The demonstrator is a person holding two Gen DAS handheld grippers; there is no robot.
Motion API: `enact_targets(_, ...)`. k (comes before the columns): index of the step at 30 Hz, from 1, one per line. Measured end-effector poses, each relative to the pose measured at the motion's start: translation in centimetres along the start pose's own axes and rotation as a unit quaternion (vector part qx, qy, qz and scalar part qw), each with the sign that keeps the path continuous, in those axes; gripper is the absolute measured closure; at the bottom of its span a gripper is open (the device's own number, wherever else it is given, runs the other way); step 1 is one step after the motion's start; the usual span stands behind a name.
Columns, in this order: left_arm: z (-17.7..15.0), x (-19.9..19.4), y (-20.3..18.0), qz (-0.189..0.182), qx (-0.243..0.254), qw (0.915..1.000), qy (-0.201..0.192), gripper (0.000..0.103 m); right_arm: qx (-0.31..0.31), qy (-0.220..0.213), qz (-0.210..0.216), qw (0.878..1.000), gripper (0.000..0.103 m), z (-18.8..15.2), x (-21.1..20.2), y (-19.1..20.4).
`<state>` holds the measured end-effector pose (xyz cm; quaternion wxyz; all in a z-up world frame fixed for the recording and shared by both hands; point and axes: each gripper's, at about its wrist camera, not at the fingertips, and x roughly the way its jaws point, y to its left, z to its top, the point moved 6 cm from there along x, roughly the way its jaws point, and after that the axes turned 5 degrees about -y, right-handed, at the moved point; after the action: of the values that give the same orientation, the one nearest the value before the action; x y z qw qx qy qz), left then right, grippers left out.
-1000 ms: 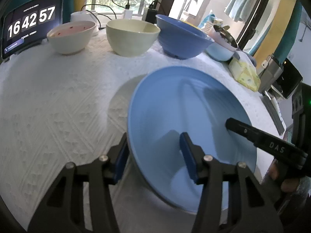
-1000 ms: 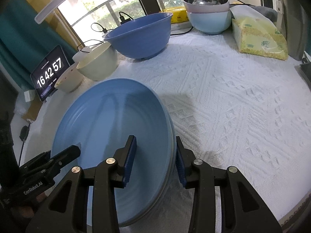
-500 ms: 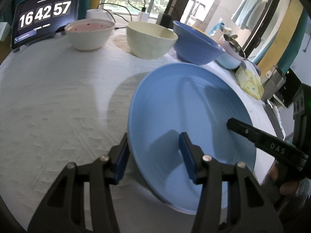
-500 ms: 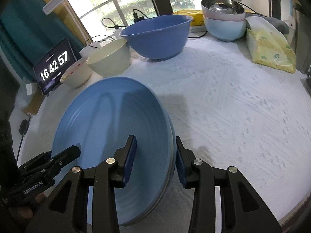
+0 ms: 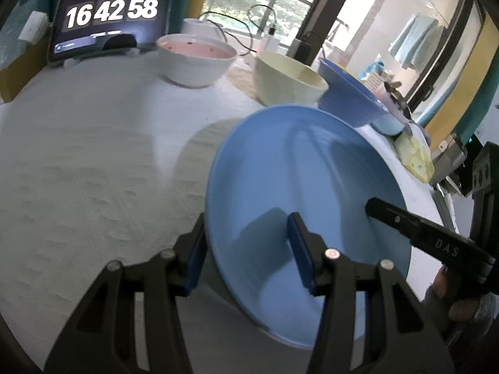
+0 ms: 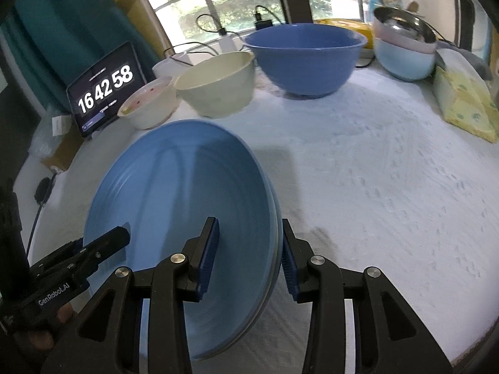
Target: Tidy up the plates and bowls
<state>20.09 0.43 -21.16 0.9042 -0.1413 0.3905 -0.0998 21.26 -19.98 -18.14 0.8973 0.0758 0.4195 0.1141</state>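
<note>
Blue plate (image 5: 299, 205), mid-frame in both views, is pinched at opposite rims: left gripper (image 5: 249, 249) clamps one edge, right gripper (image 6: 249, 251) the other, where a second rim seems to show underneath. It looks raised and tilted above the white tablecloth (image 6: 389, 187). If either grip loosens, it could slide out. Swing wide and the rim could clip the cream bowl (image 6: 218, 84) above it.
</note>
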Motion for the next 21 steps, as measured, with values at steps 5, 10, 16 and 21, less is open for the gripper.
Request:
enact_targets(5, 0.5, -0.6, 2.0, 0.009, -0.016, 0.9998, -0.011, 0.052, -0.014, 0.008, 0.008, 1.000, 0.063, 0.4, 1.0, 2.0)
enact_targets(10, 1.1, -1.3, 4.1, 0.020, -0.036, 0.9989, -0.024, 0.052, -0.039, 0.012, 0.015, 0.999, 0.063, 1.0, 2.0, 4.2)
enact_targets(16, 1.7, -2.2, 6.7, 0.040, -0.048, 0.9974, -0.036, 0.052, -0.059, 0.014, 0.032, 0.998, 0.063, 1.4, 3.4, 7.0)
enact_targets(21, 2.0, -2.7, 9.0, 0.056, -0.056, 0.9961, -0.038, 0.052, -0.069, 0.022, 0.046, 0.996, 0.063, 1.4, 4.8, 9.3)
